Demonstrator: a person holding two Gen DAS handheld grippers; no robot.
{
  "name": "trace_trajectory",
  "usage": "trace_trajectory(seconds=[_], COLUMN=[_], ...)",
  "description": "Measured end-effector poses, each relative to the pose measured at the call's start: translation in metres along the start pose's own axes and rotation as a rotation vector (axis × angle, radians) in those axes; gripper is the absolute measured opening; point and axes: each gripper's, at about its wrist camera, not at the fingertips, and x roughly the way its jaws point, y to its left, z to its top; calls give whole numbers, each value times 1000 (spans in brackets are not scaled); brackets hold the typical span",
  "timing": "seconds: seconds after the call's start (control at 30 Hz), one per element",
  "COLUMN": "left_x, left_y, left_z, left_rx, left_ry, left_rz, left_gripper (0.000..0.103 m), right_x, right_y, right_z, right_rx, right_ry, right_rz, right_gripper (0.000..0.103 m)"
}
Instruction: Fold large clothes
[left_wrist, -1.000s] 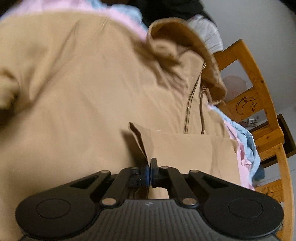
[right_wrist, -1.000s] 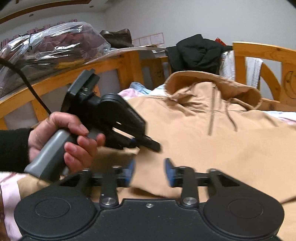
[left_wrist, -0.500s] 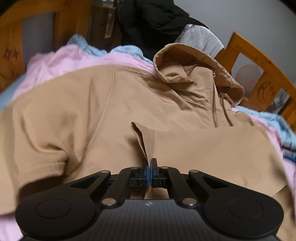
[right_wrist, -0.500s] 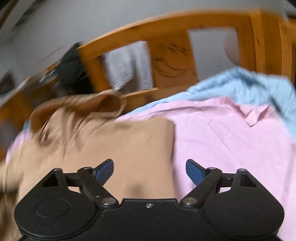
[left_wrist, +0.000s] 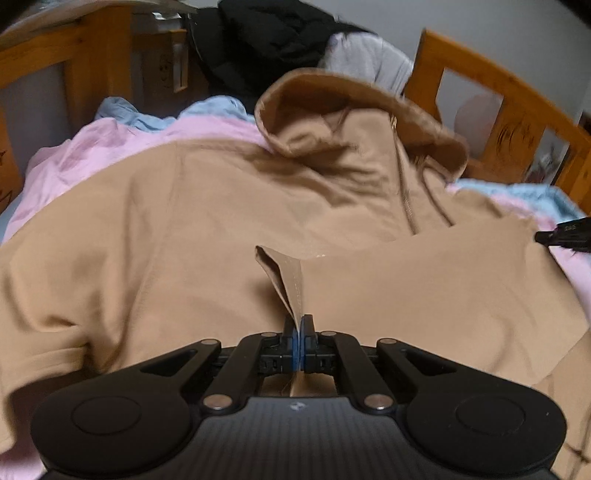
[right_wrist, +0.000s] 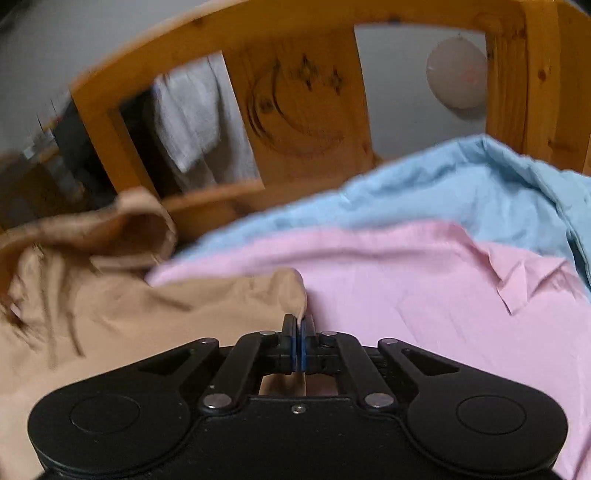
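A wooden bed frame carries pink bedding and blue bedding, with a tan hoodie spread on top.

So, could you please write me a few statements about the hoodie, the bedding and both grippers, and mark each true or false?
1. The left gripper is shut on a fold of the tan hoodie. True.
2. The right gripper hangs open above the bedding. False: it is shut on the hoodie's edge.
3. The hoodie lies on a pink sheet. True.
4. The hoodie's hood is tucked underneath. False: it lies open at the top.
5. The bed frame is white metal. False: it is carved wood.
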Motion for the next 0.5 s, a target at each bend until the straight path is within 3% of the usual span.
trace_trajectory(seconds=[0.1,0.17,0.2,0.23,0.33,0.4,0.5], left_x=[3,-6,-10,-14,-13,-6,-8], left_y=[9,17,19,19,13,7,1], left_z=[-1,-4,-5,-8,-19,-25,-25], left_rx=[-62,-102,-101,-93,-31,9,29], left_ry=[7,-6,-15,-25,-13,-13,-31], left_rz=[-35,-66,-71,-69,-22,17,30], left_gripper=[3,15,29,35,35,34,37], right_x=[-8,-29,-44,-56,-74,-65,-55], right_y=[1,0,1,4,16,20,15], right_z=[-10,-22,-32,-41,-76,-99,-116], right_rx=[-46,-73,-99,-131,-264,-359,-361], right_ry=[-19,-42,-50,-54,-48,-33,-92], right_rz=[-49,-11,13,23,-8,-95,-131], right_gripper=[22,35,44,47,47,49,61])
